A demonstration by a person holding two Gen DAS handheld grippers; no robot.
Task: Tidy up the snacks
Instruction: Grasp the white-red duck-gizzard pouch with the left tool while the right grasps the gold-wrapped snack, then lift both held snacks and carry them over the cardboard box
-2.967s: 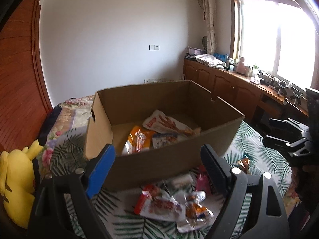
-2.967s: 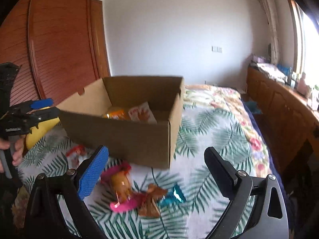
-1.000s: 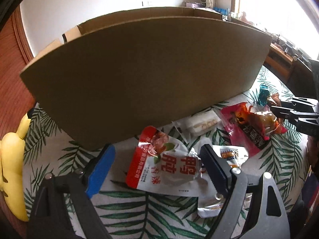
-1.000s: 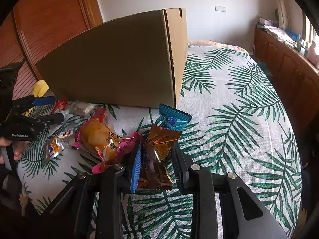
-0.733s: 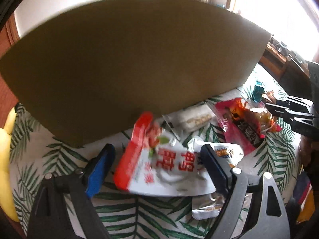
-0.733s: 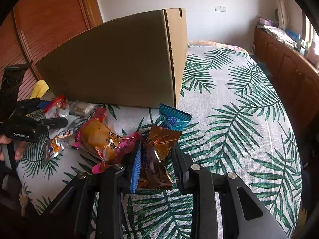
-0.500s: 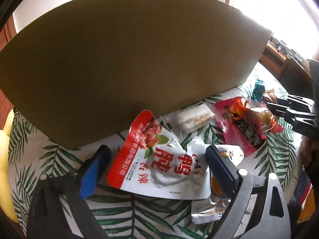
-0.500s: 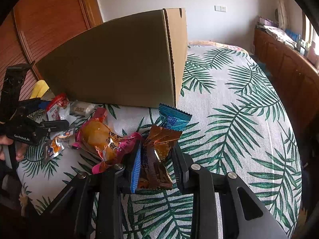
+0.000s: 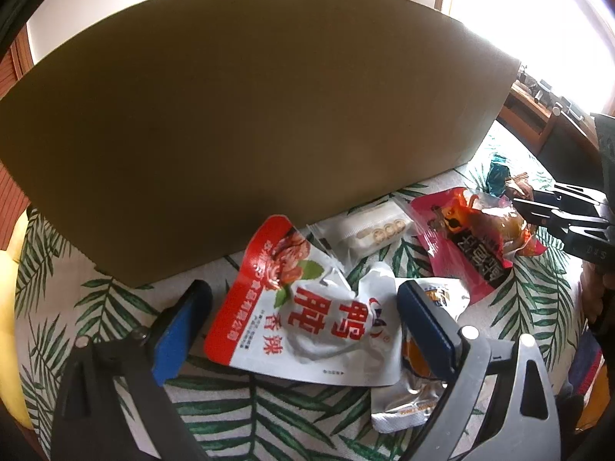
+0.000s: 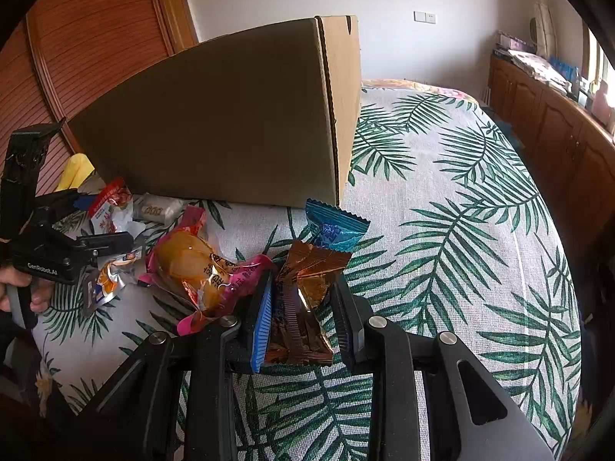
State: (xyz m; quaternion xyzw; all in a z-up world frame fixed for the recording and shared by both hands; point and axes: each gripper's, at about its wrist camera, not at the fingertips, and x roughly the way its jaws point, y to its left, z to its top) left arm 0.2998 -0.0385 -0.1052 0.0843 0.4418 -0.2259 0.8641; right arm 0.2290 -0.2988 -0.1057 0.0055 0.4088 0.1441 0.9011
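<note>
I have the cardboard box [image 10: 230, 123] as my landmark on the palm-leaf bedspread [image 10: 442, 207]; from both wrist cameras I see only its outer walls, so I cannot tell what is inside it. All the loose snacks lie on the cloth in front of its near wall. My left gripper [image 9: 303, 315] has just been opening its jaws and now stands wide, straddling the white-and-red duck snack pouch [image 9: 307, 307] without the pads pressing on it. Just beside that pouch, nearer the box, lies a small clear-wrapped white snack [image 9: 373, 228], and toward the box's right corner a pink packet [image 9: 472, 242]. My right gripper [image 10: 303, 307] is clenched on a brown foil snack packet [image 10: 307, 292], with a blue wrapper [image 10: 334, 230] just before the box's corner.
</note>
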